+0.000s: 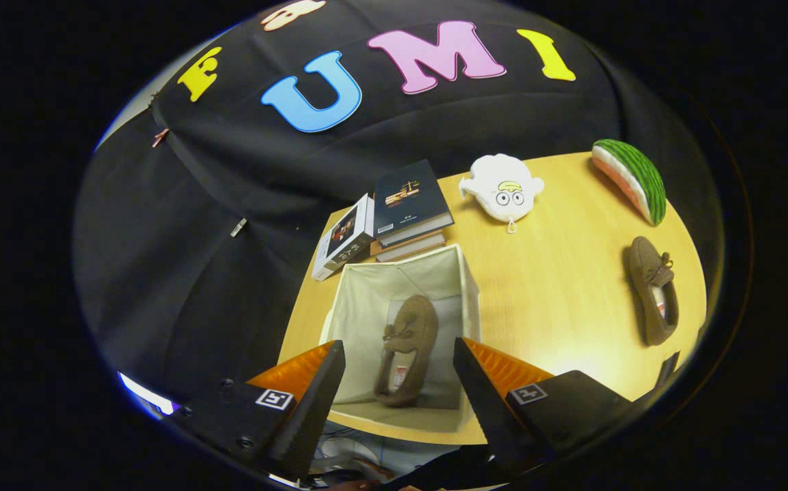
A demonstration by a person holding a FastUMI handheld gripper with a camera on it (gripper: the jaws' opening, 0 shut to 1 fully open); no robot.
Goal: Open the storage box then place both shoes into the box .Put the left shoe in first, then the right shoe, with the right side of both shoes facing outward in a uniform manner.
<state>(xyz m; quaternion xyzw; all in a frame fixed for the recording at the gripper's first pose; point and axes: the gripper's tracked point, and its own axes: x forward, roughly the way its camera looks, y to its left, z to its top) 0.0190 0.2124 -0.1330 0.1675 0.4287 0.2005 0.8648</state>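
One brown loafer already lies in the open fabric storage box, between your gripper fingers, spread wide and empty. The second loafer lies well off to your right on the table, long axis running away from you.

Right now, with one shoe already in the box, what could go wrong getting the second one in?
The hand-held gripper hangs open above the box. The shoe inside lies down the middle, so the second shoe may land on top of it. That second shoe sits near the table's edge, so a poor grab could knock it off.
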